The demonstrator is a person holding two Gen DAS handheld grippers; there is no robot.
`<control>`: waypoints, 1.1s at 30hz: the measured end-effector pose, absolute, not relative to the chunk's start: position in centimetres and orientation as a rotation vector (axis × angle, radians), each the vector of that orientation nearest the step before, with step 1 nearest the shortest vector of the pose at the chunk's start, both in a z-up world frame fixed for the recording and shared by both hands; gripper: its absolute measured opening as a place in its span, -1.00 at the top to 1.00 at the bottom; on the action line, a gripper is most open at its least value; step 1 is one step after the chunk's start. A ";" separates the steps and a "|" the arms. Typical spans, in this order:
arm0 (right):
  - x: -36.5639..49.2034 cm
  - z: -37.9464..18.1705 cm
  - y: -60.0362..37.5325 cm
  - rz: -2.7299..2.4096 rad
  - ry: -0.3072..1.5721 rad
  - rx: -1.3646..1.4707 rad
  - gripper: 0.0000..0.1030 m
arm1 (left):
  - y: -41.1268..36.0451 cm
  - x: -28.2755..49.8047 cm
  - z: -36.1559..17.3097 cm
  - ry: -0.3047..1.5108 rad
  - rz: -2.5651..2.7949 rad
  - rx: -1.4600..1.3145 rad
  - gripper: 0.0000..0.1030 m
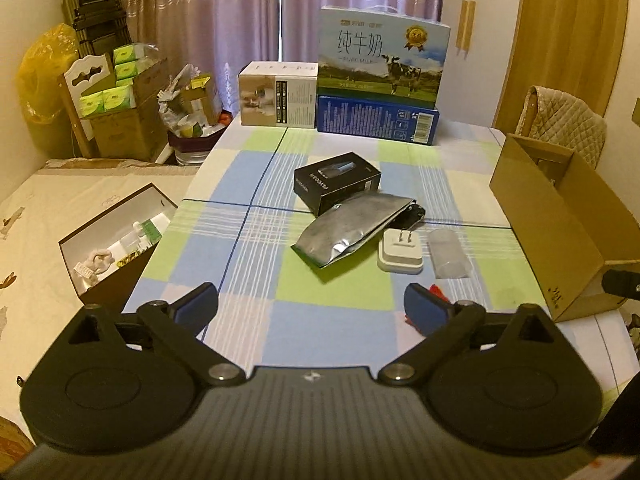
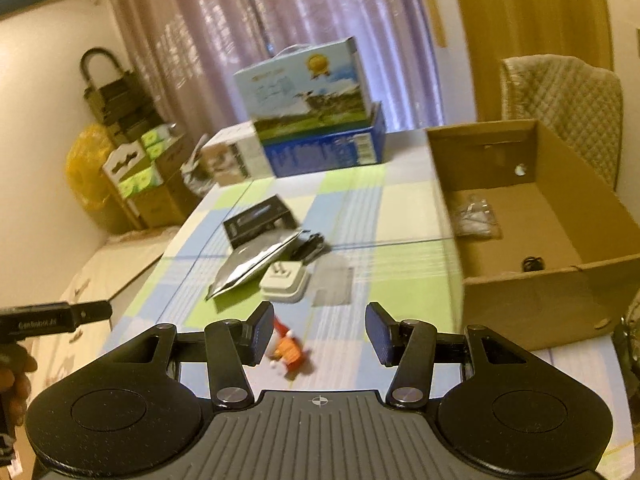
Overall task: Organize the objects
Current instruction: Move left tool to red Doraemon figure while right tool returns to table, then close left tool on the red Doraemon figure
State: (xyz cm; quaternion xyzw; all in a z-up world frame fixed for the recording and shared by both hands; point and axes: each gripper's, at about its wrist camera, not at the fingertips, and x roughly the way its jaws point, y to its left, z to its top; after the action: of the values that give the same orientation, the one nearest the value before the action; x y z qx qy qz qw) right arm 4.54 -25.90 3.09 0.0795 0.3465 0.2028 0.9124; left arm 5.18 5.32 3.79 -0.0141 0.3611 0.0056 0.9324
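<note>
Both grippers (image 1: 310,306) (image 2: 320,334) gape; one pouch (image 1: 350,230), one charger (image 1: 400,254).

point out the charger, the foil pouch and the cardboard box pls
charger (image 1: 400,254): left wrist view, white top face below the prongs.
foil pouch (image 1: 352,224): left wrist view, middle of the silver face.
cardboard box (image 2: 536,304): right wrist view, near outer wall.

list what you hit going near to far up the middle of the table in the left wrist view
left gripper → white plug adapter → silver foil pouch → black box → blue box with the milk carton on top
</note>
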 end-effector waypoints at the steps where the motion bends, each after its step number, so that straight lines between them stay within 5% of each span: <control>1: 4.3 2.9 -25.7 0.425 0.716 0.157 0.06 | 5.4 5.3 3.6 0.739 0.009 -0.027 -0.97; 27: 9.8 -4.4 -25.9 0.395 0.853 0.117 0.03 | -1.6 10.7 -5.3 0.900 -0.124 -0.080 -0.97; 33: 10.7 -6.4 -26.7 0.390 0.887 0.139 0.04 | -3.4 12.6 -7.6 0.939 -0.152 -0.129 -0.80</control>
State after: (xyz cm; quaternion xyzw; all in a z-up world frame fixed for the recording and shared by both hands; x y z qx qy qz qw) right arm 10.71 -26.66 -6.43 0.0667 0.4260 0.1871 0.8826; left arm 12.59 -3.36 -7.60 -0.0620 0.4517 -0.0730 0.8870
